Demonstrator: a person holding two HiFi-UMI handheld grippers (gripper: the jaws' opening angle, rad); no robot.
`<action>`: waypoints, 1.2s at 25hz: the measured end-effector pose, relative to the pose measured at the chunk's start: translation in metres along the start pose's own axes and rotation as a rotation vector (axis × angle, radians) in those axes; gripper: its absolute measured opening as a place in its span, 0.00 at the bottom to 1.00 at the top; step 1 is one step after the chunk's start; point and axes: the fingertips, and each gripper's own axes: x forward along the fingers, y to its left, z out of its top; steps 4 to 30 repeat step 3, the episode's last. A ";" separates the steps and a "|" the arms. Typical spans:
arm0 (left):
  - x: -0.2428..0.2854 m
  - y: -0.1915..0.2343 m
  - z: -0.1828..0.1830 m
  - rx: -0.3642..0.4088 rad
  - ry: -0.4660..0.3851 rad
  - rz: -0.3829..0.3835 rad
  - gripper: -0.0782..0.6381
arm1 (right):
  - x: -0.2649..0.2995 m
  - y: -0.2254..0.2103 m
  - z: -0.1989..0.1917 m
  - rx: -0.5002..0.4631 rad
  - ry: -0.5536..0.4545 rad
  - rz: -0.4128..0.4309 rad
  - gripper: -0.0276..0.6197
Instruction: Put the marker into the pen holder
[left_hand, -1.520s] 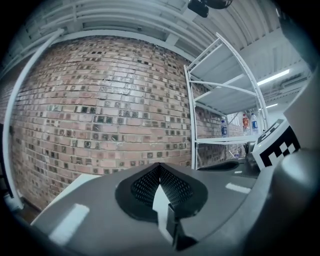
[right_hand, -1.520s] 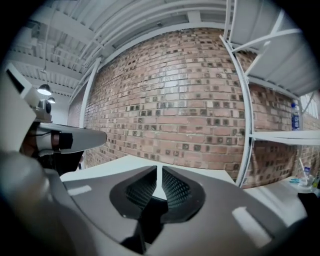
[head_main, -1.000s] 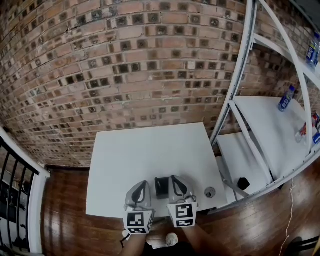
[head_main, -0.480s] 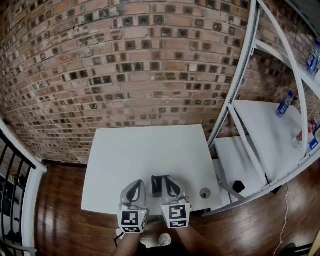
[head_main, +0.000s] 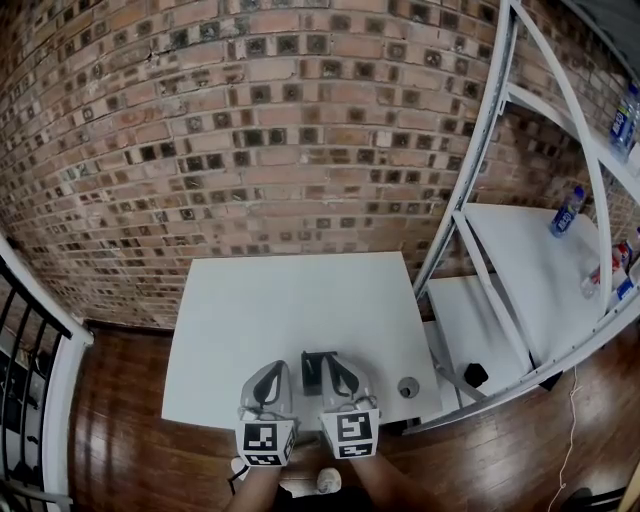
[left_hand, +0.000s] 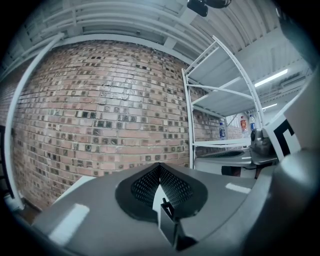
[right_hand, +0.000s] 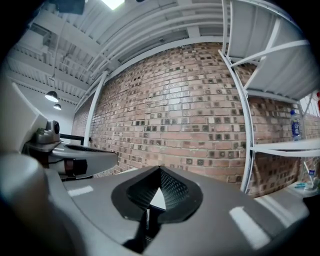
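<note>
A black pen holder (head_main: 317, 371) stands near the front edge of the white table (head_main: 290, 300). My left gripper (head_main: 283, 368) sits just left of it and my right gripper (head_main: 337, 360) is close against its right side. Both rest low over the table's near edge. In the left gripper view the jaws (left_hand: 160, 166) meet at a point with nothing between them. The right gripper (right_hand: 160, 170) looks the same in its own view: shut and empty. I see no marker in any view.
A small grey round object (head_main: 408, 386) lies on the table near its front right corner. White metal shelving (head_main: 540, 260) stands to the right, with bottles (head_main: 567, 209) on it. A brick wall (head_main: 280, 120) is behind the table, and a black railing (head_main: 20, 340) is at the left.
The head view has shifted slightly, so the table and grippers sit a little further left in the picture. Both grippers stay shut beside the pen holder.
</note>
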 end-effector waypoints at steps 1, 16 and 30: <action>0.000 -0.001 0.001 -0.002 -0.001 0.001 0.13 | 0.000 0.000 0.000 -0.002 -0.001 0.001 0.05; 0.000 -0.002 0.002 -0.004 -0.005 0.004 0.13 | 0.000 -0.001 0.000 -0.007 -0.002 0.004 0.05; 0.000 -0.002 0.002 -0.004 -0.005 0.004 0.13 | 0.000 -0.001 0.000 -0.007 -0.002 0.004 0.05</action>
